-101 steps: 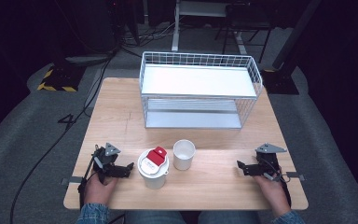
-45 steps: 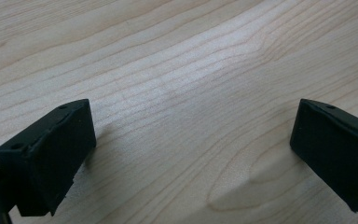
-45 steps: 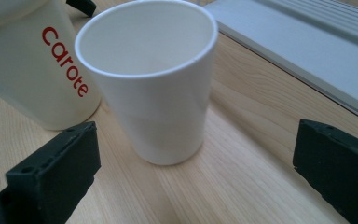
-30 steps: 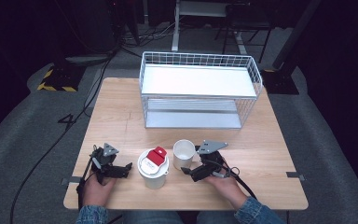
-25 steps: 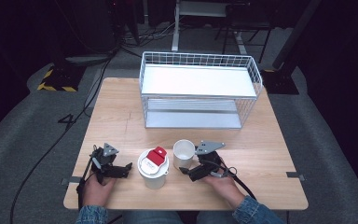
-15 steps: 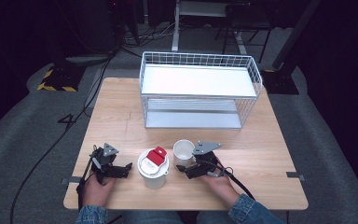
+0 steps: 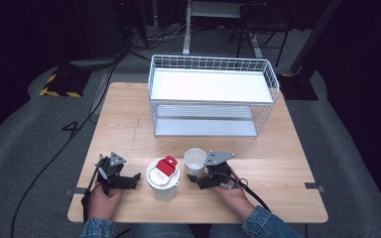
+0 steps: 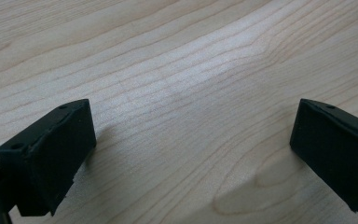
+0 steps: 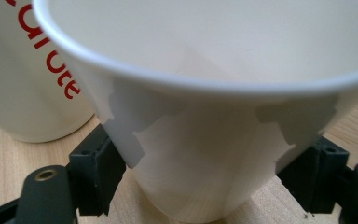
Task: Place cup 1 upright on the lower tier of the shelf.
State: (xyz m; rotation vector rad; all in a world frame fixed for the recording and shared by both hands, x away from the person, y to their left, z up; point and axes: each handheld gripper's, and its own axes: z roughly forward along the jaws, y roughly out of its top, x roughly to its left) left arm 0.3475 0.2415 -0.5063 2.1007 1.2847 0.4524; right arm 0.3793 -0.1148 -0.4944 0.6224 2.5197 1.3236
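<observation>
Near the table's (image 7: 129,129) front edge, the right gripper (image 7: 202,179) is clamping the empty cup (image 7: 195,161), its jaws having just closed on the lower wall, beside the lidded tub (image 7: 163,178). Left gripper (image 7: 129,180) is resting agape.

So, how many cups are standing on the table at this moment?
2. The open paper cup stands near the table's front middle, with the right gripper closed on it. The lidded cup, with a red tab on top, stands close beside it, between the two grippers.
</observation>
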